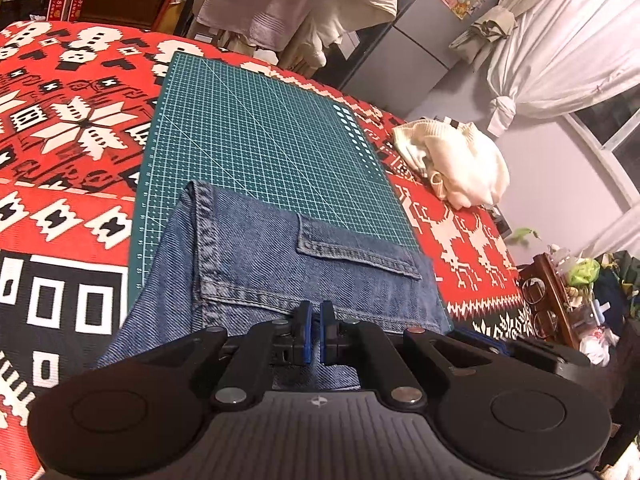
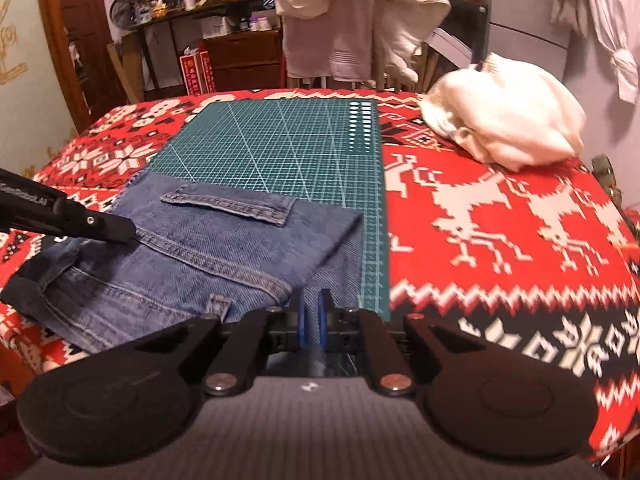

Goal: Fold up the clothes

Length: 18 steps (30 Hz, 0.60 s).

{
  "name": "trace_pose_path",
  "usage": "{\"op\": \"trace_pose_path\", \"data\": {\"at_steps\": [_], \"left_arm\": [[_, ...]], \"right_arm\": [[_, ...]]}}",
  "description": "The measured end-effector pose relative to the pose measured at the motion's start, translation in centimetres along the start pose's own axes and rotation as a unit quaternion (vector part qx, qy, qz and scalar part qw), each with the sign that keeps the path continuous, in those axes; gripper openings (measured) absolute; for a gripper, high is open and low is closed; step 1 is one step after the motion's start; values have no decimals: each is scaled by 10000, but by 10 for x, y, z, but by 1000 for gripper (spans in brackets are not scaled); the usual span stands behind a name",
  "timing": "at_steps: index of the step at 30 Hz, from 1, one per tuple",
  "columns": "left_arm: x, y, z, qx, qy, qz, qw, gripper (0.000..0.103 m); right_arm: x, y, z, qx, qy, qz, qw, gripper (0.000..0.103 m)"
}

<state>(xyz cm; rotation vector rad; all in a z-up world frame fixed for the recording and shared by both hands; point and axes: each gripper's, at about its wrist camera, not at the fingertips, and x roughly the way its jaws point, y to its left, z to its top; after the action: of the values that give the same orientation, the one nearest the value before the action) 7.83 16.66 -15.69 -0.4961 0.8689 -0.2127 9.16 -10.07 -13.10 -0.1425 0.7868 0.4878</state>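
Blue denim jeans (image 2: 224, 248), folded into stacked layers, on the near end of a green gridded cutting mat (image 1: 256, 128) over a red, white and black patterned blanket (image 2: 500, 216). Thick twill weave, raised double-stitched seams, a patch pocket uppermost. Judged heavy, fairly stiff, not slippery, not fragile; best taken at the seamed near edge, where layers bunch and hold. Left gripper (image 1: 314, 334) at the near denim edge, blue pads (image 1: 307, 332) nearly together; cloth between them not discernible, so grip cannot be told. Right gripper (image 2: 311, 326) likewise narrow at the near right corner, grip unclear. Soft cream knit garment (image 2: 516, 120) heaped far right, well apart.
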Motion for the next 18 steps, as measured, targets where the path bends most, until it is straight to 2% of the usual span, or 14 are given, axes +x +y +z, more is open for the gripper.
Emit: {"op": "trace_pose_path", "data": {"at_steps": [6, 10, 11, 13, 14, 15, 18], "left_arm": [[1, -8, -7, 397, -30, 167, 9991, 3], [-2, -12, -9, 623, -46, 278, 9977, 3], [-3, -14, -10, 673, -47, 311, 9972, 6], [-10, -18, -13, 779, -81, 347, 9963, 20], [-13, -21, -14, 829, -105, 359, 9959, 30], [-17, -23, -15, 878, -129, 372, 9954, 35], [-24, -34, -20, 1088, -134, 495, 9927, 43]], "right_arm": [[9, 4, -5, -198, 42, -100, 9997, 8], [-2, -3, -11, -15, 211, -25, 9998, 9], [-6, -4, -11, 35, 224, 5, 9997, 11], [-18, -3, -8, 129, 153, 120, 9997, 18], [-23, -1, -4, 139, 95, 183, 9997, 23], [-27, 3, 0, 118, 64, 234, 9996, 33], [-28, 18, 11, 21, 54, 436, 9990, 38]]}}
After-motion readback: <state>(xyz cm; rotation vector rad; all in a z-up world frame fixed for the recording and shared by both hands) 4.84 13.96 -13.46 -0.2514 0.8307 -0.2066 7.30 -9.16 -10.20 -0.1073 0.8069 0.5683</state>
